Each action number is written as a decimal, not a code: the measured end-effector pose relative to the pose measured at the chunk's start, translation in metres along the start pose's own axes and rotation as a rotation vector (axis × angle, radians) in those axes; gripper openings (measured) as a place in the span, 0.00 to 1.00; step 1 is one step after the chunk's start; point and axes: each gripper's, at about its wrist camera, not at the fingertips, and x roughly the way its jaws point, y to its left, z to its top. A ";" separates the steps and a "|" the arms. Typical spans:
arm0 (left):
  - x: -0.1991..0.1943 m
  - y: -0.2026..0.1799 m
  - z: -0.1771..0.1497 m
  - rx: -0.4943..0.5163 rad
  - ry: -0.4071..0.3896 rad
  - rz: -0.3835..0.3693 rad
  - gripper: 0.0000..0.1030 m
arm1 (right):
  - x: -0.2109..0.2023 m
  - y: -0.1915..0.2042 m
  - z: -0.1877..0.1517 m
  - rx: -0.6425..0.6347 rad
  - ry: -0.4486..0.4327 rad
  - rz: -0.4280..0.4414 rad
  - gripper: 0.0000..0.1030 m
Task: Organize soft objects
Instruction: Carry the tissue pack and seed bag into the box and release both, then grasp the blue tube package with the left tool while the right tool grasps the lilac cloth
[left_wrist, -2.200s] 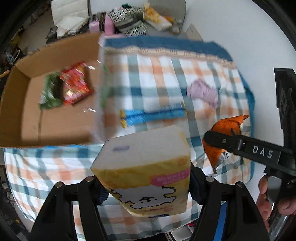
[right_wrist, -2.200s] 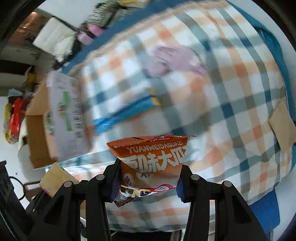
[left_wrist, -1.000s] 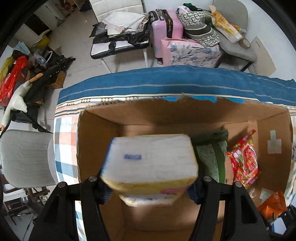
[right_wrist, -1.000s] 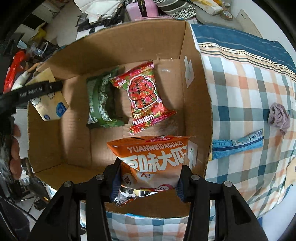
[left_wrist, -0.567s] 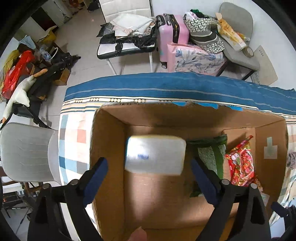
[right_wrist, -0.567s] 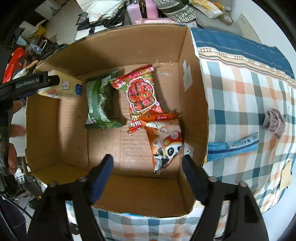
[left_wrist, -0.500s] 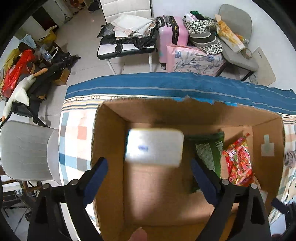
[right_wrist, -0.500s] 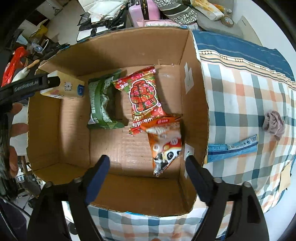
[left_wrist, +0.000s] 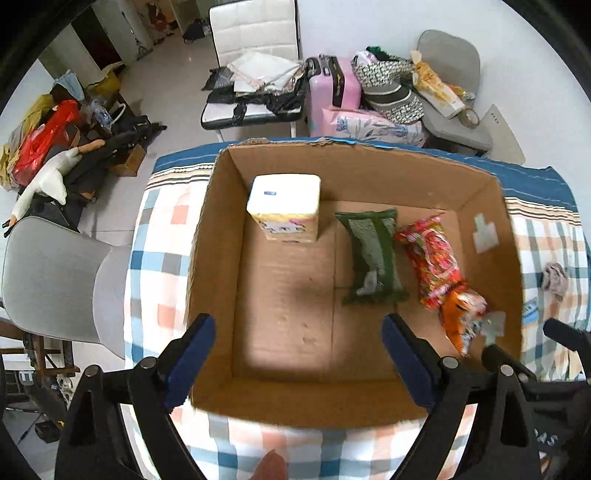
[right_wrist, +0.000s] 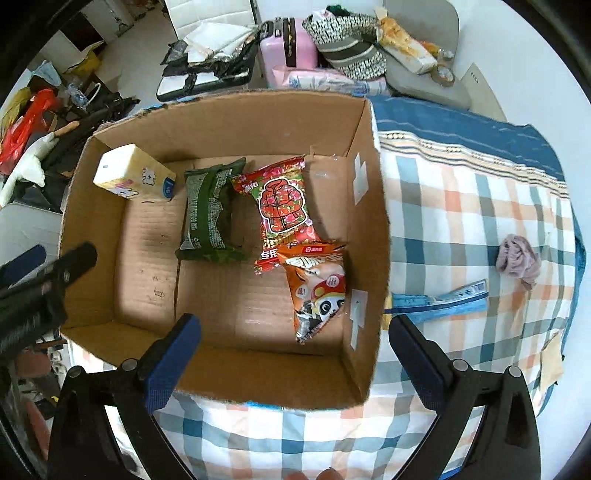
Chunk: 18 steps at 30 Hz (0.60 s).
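An open cardboard box (left_wrist: 480, 206) (right_wrist: 369, 229) stands on a checked tablecloth. Inside lie a yellow tissue pack (left_wrist: 284, 206) (right_wrist: 135, 179) at the far left, a green packet (left_wrist: 373, 258) (right_wrist: 208, 214), a red snack bag (left_wrist: 430, 254) (right_wrist: 284, 206) and an orange snack bag (left_wrist: 461, 314) (right_wrist: 317, 288). My left gripper (left_wrist: 297, 354) is open and empty above the box's near side. My right gripper (right_wrist: 295, 354) is open and empty above the box's near right part. The left gripper also shows in the right wrist view (right_wrist: 44, 277).
On the cloth right of the box lie a pink cloth wad (right_wrist: 517, 260) (left_wrist: 554, 277), a blue strip packet (right_wrist: 443, 299) and a tan piece (right_wrist: 552, 360). Chairs, a pink suitcase (left_wrist: 332, 92) and clutter stand beyond the table.
Both grippers opened and let go. The tissue pack dropped to the box's far left and the orange bag landed by the red bag. Both grippers have since drawn back a little.
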 end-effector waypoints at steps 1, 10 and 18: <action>-0.005 -0.002 -0.003 -0.002 -0.005 0.000 0.89 | -0.004 0.000 -0.003 -0.002 -0.010 -0.004 1.00; -0.062 -0.008 -0.026 -0.029 -0.092 0.002 0.89 | -0.054 -0.004 -0.036 -0.031 -0.104 0.011 1.00; -0.100 -0.036 -0.031 -0.017 -0.160 -0.002 0.89 | -0.094 -0.033 -0.058 -0.003 -0.171 0.093 1.00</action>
